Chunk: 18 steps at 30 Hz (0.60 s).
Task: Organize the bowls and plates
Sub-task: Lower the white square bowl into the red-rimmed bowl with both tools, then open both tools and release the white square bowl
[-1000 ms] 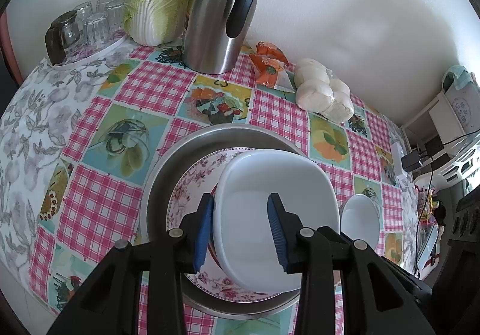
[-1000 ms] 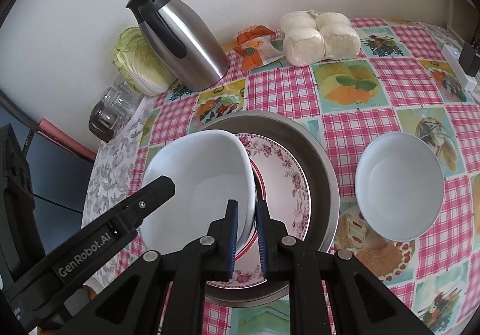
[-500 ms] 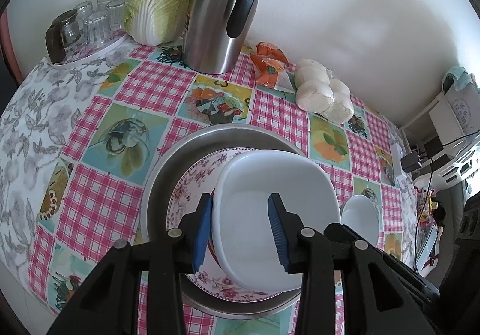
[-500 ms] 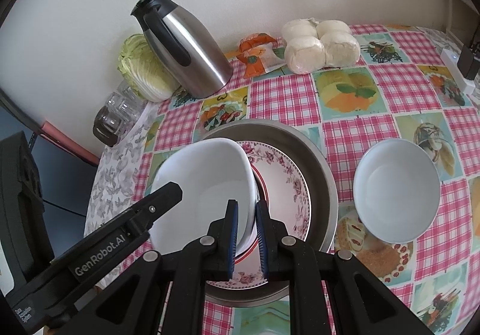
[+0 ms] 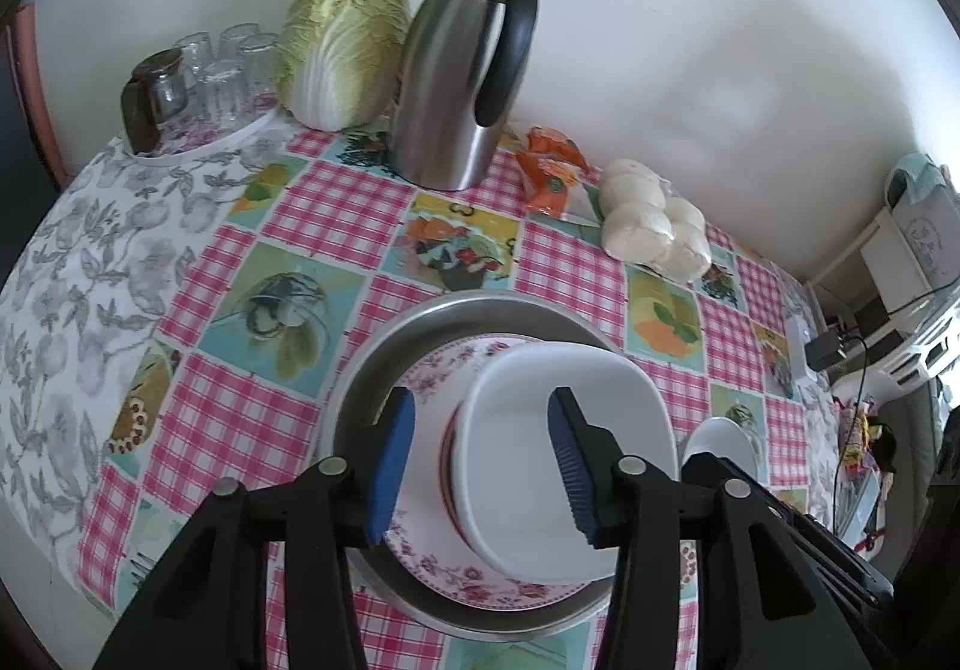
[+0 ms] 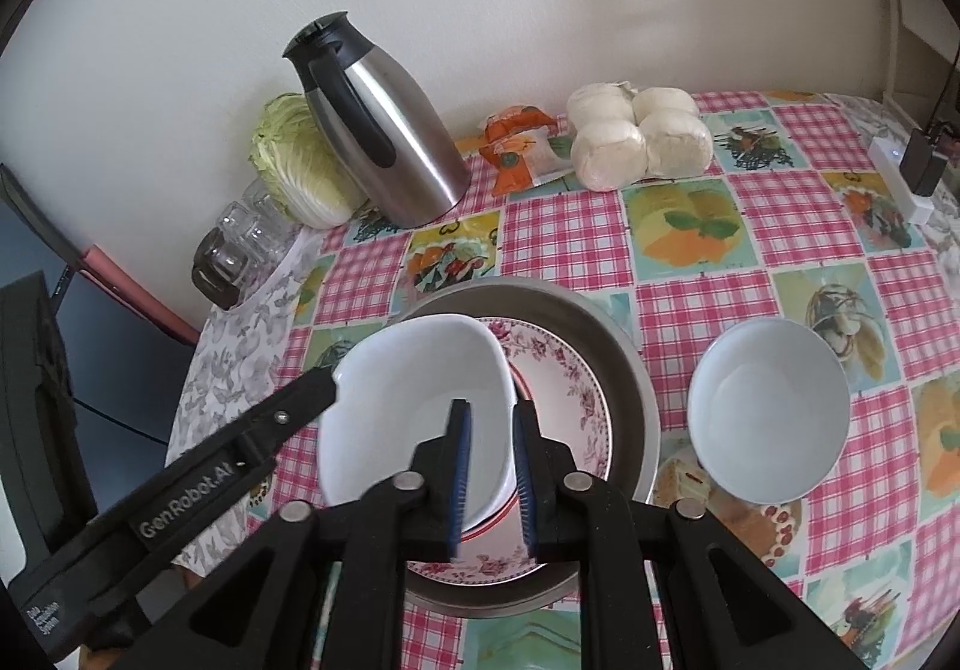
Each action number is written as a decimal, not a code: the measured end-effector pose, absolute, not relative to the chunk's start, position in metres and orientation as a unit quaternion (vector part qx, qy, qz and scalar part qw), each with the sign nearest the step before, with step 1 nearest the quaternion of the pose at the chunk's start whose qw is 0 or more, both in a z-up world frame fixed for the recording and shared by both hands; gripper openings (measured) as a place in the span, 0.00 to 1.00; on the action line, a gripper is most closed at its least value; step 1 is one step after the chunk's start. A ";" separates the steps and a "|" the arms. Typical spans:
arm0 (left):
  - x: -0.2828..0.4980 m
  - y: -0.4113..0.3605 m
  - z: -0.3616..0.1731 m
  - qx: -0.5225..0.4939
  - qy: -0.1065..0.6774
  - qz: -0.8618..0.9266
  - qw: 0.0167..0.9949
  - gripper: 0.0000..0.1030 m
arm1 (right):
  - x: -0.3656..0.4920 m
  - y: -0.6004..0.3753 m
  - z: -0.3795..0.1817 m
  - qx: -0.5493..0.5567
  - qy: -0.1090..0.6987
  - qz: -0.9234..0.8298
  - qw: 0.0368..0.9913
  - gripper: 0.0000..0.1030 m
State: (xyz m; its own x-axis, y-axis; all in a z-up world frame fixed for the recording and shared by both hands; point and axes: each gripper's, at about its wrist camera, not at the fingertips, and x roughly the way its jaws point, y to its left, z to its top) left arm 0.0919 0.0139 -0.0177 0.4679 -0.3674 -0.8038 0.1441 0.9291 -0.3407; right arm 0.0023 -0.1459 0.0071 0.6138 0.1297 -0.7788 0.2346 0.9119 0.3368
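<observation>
1. Fingers of the left gripper [image 5: 480, 466] are spread and opening, straddling the near-left rim of the white square bowl [image 5: 564, 460]; pads clear of it.
2. Left wrist view: that bowl sits on the floral plate [image 5: 432, 526], inside the steel pan [image 5: 360, 370] near the table's front edge. Thermos [image 5: 462, 70] and cabbage [image 5: 342, 40] stand at the back edge.
3. Right wrist view: right gripper [image 6: 489, 478] fingers are narrowly parted and opening, astride the bowl's right wall [image 6: 414, 406]; whether the pads touch it I cannot tell.
4. Round white bowl [image 6: 768, 412] sits on the tablecloth [image 6: 690, 250], just right of the pan [image 6: 624, 364].
</observation>
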 end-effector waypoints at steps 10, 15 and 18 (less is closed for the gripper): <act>0.096 0.023 -0.021 -0.102 0.496 -0.111 0.855 0.60 | 0.004 -0.151 0.003 0.196 0.443 -0.053 0.873 0.73; 0.097 0.027 -0.022 -0.095 0.493 -0.093 0.860 0.79 | 0.005 -0.152 0.001 0.190 0.445 -0.060 0.873 0.81; 0.098 0.030 -0.021 -0.098 0.487 -0.087 0.863 0.82 | 0.005 -0.153 0.001 0.187 0.443 -0.064 0.874 0.84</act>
State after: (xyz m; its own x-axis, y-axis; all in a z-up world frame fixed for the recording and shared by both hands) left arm 0.0977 0.0302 -0.0210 0.5095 -0.2461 -0.8245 0.0554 0.9656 -0.2540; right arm 0.0048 -0.1526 0.0011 0.5991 0.0548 -0.7988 0.2776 0.9216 0.2713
